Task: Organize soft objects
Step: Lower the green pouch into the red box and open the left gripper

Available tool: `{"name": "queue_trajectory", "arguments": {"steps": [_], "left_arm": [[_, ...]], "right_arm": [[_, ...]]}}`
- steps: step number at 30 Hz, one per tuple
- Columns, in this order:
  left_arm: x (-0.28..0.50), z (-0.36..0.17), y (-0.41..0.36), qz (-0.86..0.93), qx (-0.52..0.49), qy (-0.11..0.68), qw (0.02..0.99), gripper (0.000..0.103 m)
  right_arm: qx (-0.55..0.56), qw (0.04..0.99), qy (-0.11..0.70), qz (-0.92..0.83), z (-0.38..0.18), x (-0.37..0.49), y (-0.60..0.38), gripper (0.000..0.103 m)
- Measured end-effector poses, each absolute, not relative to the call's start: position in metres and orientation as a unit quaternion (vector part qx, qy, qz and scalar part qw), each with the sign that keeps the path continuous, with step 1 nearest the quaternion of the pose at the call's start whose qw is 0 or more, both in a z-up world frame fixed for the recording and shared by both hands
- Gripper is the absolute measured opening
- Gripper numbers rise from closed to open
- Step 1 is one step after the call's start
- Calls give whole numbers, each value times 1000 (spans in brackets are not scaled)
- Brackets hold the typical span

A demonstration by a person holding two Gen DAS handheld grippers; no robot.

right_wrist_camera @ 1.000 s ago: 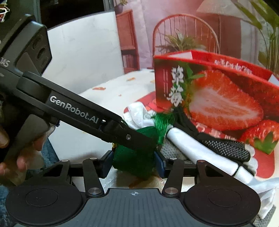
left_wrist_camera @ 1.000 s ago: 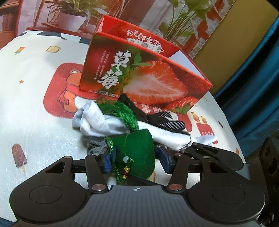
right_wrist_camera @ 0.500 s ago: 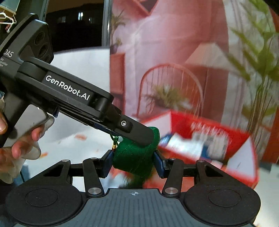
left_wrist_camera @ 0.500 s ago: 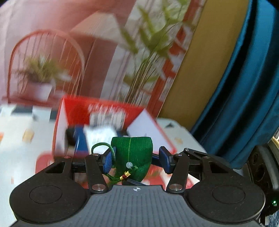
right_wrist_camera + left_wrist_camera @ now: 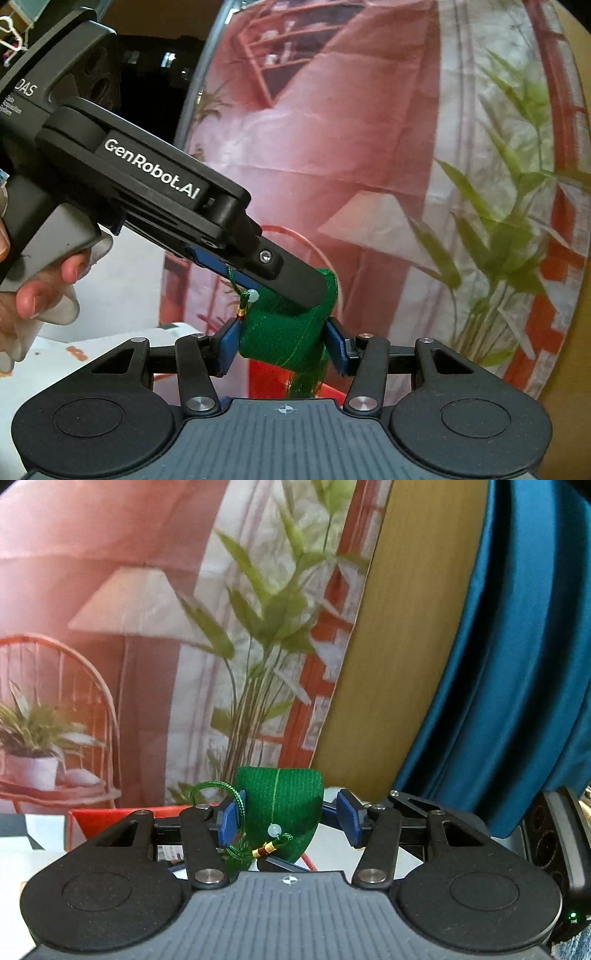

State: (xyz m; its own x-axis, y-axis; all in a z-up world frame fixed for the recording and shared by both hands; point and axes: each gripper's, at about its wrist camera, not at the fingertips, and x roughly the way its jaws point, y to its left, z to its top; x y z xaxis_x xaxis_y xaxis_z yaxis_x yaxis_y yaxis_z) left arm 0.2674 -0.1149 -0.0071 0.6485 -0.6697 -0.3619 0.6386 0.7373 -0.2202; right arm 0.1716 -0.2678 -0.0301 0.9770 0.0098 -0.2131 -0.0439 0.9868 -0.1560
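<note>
Left wrist view: a green pouch [image 5: 280,808] with a cord and a pale bead [image 5: 274,829] is seen between the blue pads of the left claw [image 5: 288,821], though a gap shows at the right pad, so a grip cannot be told. Right wrist view: the same pouch [image 5: 284,339] is clenched by the right claw [image 5: 282,349], raised above the red box [image 5: 107,818], with the left claw's finger [image 5: 295,282] laid across its top.
</note>
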Motion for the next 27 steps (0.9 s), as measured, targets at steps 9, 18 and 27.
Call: {"name": "queue_trajectory", "arguments": {"steps": [9, 18, 27], "left_arm": [[314, -62, -147, -349, -9, 291, 891, 56], [344, -84, -164, -333, -12, 323, 886, 56], [352, -87, -159, -299, -6, 324, 897, 58]], "right_arm": [[-30, 984, 176, 8, -93, 202, -308, 46], [23, 972, 232, -4, -134, 225, -337, 46], [56, 963, 257, -54, -145, 234, -354, 48]]}}
